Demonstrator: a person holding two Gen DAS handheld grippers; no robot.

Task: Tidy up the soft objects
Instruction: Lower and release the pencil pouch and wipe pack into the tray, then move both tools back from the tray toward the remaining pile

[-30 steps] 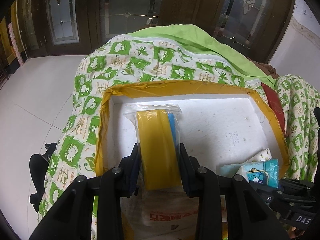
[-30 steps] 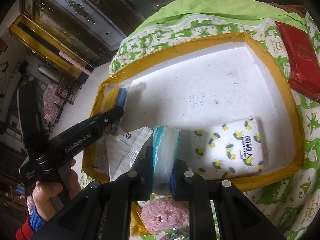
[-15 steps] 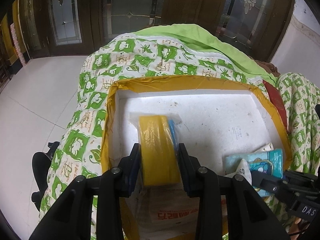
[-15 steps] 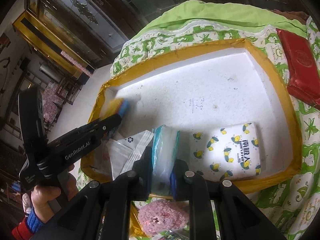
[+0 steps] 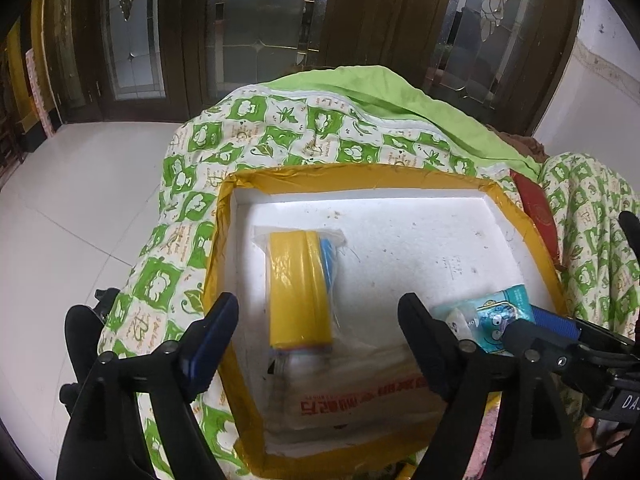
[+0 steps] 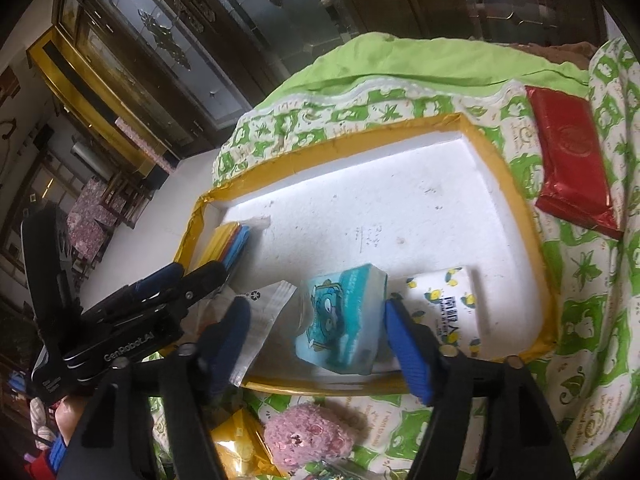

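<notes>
quilted bed carries foam tray point(image 5: 224, 240). both grippers' jaws just opened, apart: left gripper point(image 5: 318, 344) over yellow pack point(image 5: 298, 288), right gripper point(image 6: 316, 344) over teal pack point(image 6: 340, 320). risk: teal pack leans, may topple.

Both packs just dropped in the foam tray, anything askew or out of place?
The teal tissue pack lies tilted, propped partly on the lemon-print pack. The yellow bagged pack lies flat by the tray wall. Nothing spilled.
</notes>
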